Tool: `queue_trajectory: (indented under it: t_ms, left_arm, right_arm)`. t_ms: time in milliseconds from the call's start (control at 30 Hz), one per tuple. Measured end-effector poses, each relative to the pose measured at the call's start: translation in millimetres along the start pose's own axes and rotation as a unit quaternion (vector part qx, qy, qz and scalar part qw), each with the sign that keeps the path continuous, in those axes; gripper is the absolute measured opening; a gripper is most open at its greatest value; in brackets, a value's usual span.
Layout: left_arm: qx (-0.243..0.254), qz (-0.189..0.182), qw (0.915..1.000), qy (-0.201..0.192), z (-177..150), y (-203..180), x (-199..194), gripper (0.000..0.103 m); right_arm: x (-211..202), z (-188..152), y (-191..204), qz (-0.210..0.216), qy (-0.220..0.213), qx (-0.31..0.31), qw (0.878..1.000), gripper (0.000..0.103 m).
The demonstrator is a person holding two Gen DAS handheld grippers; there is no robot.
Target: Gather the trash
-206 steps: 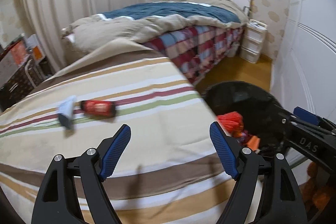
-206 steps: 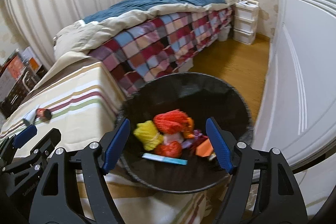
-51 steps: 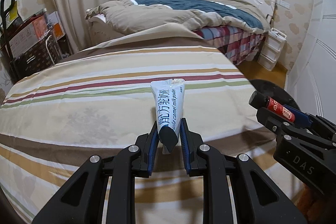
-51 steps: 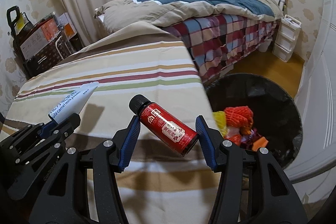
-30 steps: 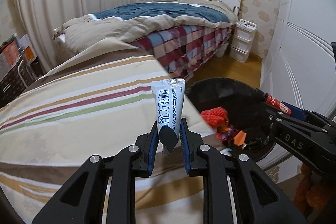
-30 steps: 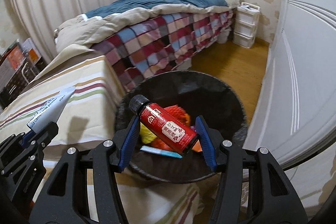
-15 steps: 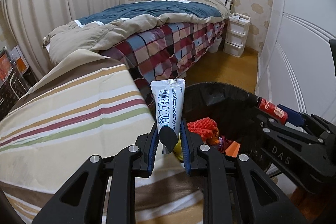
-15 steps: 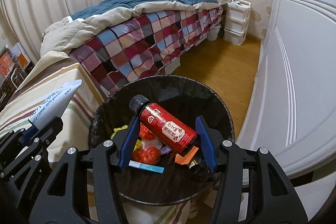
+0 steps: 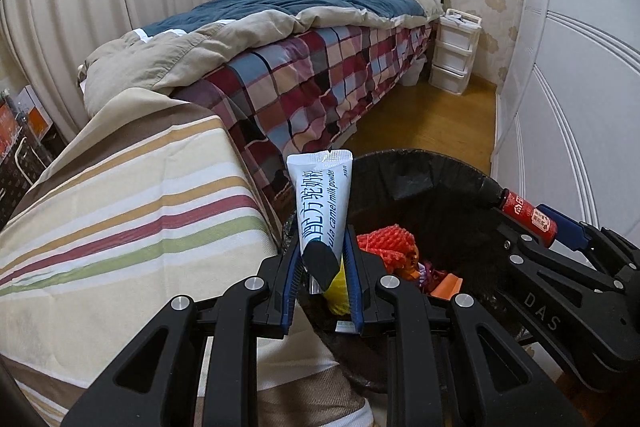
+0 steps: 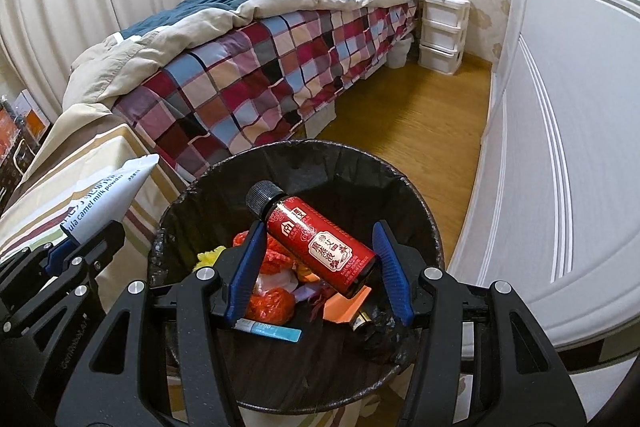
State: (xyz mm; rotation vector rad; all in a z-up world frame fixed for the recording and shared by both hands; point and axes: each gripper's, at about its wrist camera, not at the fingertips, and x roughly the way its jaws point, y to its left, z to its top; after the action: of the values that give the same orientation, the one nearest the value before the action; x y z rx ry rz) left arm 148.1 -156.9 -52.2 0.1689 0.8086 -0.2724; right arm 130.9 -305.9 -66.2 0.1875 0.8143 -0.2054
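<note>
Both pieces lifted, neither dropped yet: left gripper (image 9: 322,267) clamps the milk-powder sachet (image 9: 322,203) at the bin's (image 10: 420,211) rim, right gripper (image 10: 320,259) grasps the red bottle (image 10: 316,239) above it.

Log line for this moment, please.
left gripper: shut on sachet | right gripper: shut on bottle | both over bin

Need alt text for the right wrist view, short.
The right tool grips a red bottle with a black cap, tilted, directly over an open black-lined trash bin already holding red, yellow and orange scraps. At left the left tool holds a white sachet beside a striped bed; a checked bed stands behind.
</note>
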Motion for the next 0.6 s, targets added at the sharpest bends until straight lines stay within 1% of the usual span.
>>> queue_trajectory:
  t_ms: [67,100,133,167,233,267,333,433,500,600]
  left_arm:
    - [0.001,0.001,1.0000,0.000,0.8,0.1,0.3,0.029]
    - [0.001,0.002,1.0000,-0.001,0.9,0.2,0.0,0.034]
    - [0.000,0.002,1.0000,-0.003,0.9,0.3,-0.7,0.042]
    - [0.000,0.003,1.0000,-0.006,0.8,0.4,-1.8,0.045]
    - [0.000,0.004,0.9999,-0.010,1.4,1.4,-2.6,0.055]
    - [0.001,0.005,0.9999,-0.011,1.3,1.5,-3.2,0.057]
    - [0.002,0.007,0.9999,-0.015,1.0,1.2,-4.7,0.065]
    - [0.005,0.014,0.9997,-0.022,0.9,1.0,-7.0,0.071]
    - [0.007,0.023,0.9994,-0.024,0.9,0.9,-8.1,0.075]
    - [0.006,0.027,0.9993,-0.026,1.0,2.4,-9.2,0.076]
  right_arm:
    - [0.0,0.0,-1.4,0.000,0.000,0.003,1.000,0.056]
    - [-0.1,0.3,-2.3,-0.001,-0.001,0.005,1.000,0.063]
    - [-0.5,0.7,-3.2,-0.002,-0.003,0.007,1.000,0.067]
    - [-1.1,1.1,-3.8,-0.003,-0.006,0.008,1.000,0.068]
    - [-2.5,1.3,-5.0,-0.004,-0.008,0.009,1.000,0.069]
    - [-3.0,1.3,-5.3,-0.006,-0.008,0.009,1.000,0.070]
    - [-4.2,1.4,-6.0,-0.009,-0.010,0.010,1.000,0.073]
    - [-5.5,1.5,-6.9,-0.013,-0.012,0.011,1.000,0.074]
    - [-6.1,2.0,-7.7,-0.015,-0.013,0.012,1.000,0.079]
    - [-8.3,1.8,-9.5,-0.022,-0.017,0.013,1.000,0.080]
